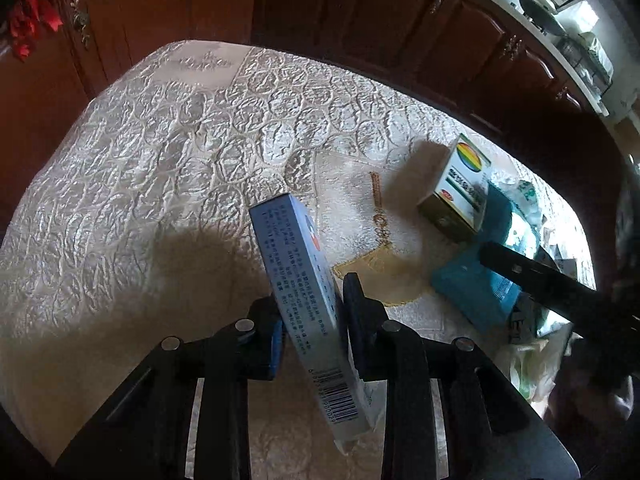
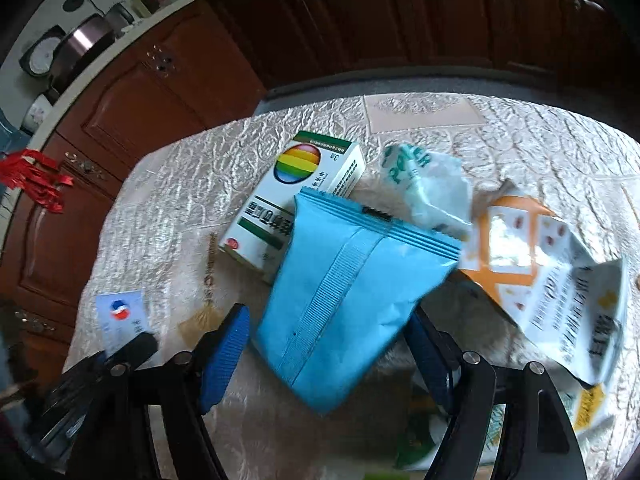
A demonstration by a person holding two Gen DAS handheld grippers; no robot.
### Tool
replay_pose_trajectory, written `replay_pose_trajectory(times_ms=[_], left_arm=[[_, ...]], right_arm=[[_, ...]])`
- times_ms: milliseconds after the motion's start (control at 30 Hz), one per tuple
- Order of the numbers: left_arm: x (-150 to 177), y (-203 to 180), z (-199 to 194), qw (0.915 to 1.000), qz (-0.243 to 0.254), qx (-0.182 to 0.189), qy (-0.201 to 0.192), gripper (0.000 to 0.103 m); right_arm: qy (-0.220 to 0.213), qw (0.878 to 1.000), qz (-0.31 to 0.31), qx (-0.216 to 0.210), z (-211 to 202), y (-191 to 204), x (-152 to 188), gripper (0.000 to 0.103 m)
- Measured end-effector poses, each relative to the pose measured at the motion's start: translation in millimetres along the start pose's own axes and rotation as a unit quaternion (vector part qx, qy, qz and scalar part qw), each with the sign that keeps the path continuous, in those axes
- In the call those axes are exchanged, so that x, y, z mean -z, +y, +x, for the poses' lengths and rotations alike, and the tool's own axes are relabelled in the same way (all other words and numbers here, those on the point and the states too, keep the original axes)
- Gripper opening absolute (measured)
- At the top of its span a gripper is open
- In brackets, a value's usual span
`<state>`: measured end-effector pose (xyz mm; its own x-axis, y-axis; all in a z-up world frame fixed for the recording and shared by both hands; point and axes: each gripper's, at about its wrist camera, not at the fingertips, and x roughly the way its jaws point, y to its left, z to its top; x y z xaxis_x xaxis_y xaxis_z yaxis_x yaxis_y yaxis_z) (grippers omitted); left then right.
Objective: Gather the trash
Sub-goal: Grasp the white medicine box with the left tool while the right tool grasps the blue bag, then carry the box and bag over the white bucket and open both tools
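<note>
Left wrist view: left gripper (image 1: 310, 312) clenched on a tilted pale-blue carton (image 1: 304, 280) above the embossed tablecloth (image 1: 140, 168), rainbow-printed box (image 1: 460, 184) lying beyond; right wrist view: right gripper (image 2: 332, 344) spread wide around a blue foil packet (image 2: 344, 304), white-orange wrapper (image 2: 552, 280) just beside.

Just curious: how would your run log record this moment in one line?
left gripper: shut on blue box | right gripper: open around blue packet | rainbow box: on table

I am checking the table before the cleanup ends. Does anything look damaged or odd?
Yes. The white and orange wrapper lies crumpled and creased at the table's right side, and the white and green wrapper behind it is crushed.
</note>
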<state>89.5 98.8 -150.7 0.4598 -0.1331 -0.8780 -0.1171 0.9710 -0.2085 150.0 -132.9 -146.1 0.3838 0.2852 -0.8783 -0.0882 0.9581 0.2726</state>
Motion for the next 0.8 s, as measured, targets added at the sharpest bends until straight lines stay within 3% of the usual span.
replay_pose_trajectory(times_ms=[100,133,533,567,633,800], left_arm=[[2,0,-1,1.0000,-0.001,0.008,0.000,0.022],[3,-1,-2,0.9999,-0.002,0.011,0.001,0.022],[1,-34,-37,0.9984,0.020,0.046,-0.026,0.020],[3,-39,-40,0.9982,0.024,0.048,-0.026,0.020],[5,-48,-43,0.9977,0.030,0.054,-0.027,0.020],[11,-72,-48,0.9966,0.046,0.061,-0.029,0.019]], right_arm=[[-0.014,1.000,-0.001,-0.009,1,-3,1,0.063],[-0.016,1.000,-0.002,-0.021,-1,-2,1,0.045],[-0.036,0.991,-0.080,-0.100,-77,-1,27,0.029],[-0.040,0.990,-0.082,-0.104,-85,-2,30,0.029],[-0.046,0.989,-0.085,-0.112,-98,-6,36,0.016],[-0.057,0.989,-0.086,-0.110,-117,-23,45,0.011]])
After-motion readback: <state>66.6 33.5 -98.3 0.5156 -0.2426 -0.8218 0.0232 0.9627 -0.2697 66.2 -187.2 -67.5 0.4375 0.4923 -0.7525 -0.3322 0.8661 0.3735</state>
